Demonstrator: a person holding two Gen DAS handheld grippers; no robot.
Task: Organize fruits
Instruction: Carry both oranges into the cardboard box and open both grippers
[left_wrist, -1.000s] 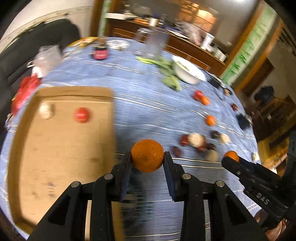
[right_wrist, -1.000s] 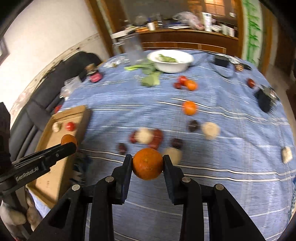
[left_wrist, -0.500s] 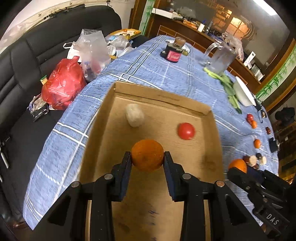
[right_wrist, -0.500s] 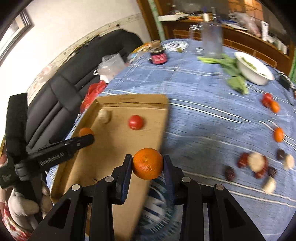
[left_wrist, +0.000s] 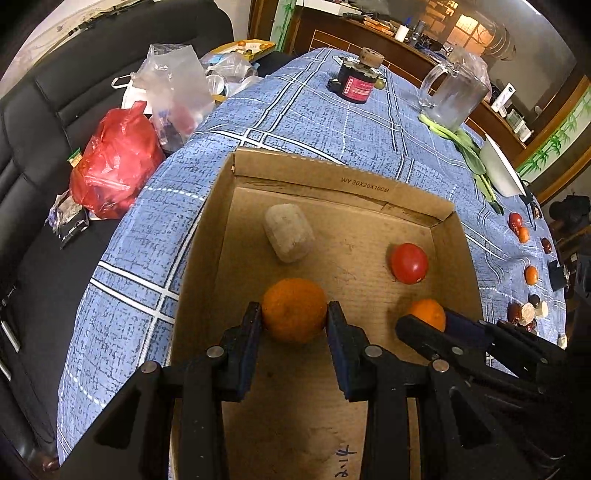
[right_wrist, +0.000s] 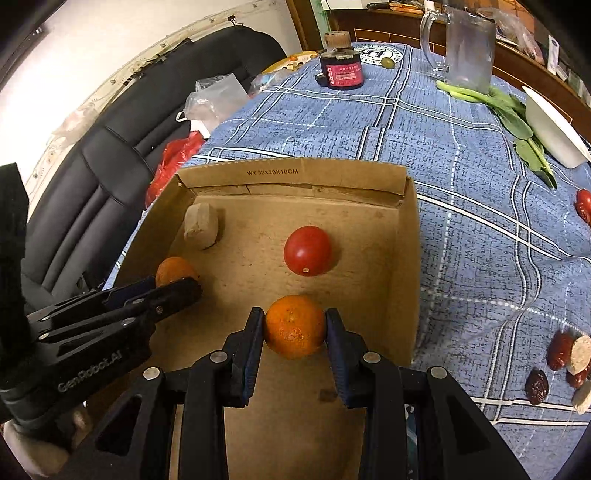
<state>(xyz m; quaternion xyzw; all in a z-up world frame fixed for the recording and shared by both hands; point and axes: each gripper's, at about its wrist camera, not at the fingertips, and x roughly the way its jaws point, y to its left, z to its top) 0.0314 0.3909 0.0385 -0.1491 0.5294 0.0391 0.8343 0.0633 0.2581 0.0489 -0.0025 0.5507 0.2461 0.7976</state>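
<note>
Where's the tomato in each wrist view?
Left wrist: tomato right of centre, in the box's far right part, above the right gripper's orange.
Right wrist: tomato at centre, above the held orange.
Shared landmark: print on the box's far wall.

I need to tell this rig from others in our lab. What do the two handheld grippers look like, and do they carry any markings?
Both are matte black, with angular cut-out linkage arms joined by silver round pins and dark blue finger pads. The left gripper carries white "GenRobot.AI" lettering on its side. The right gripper looks the same in build; no lettering is readable on it here. No cables are visible.
</note>
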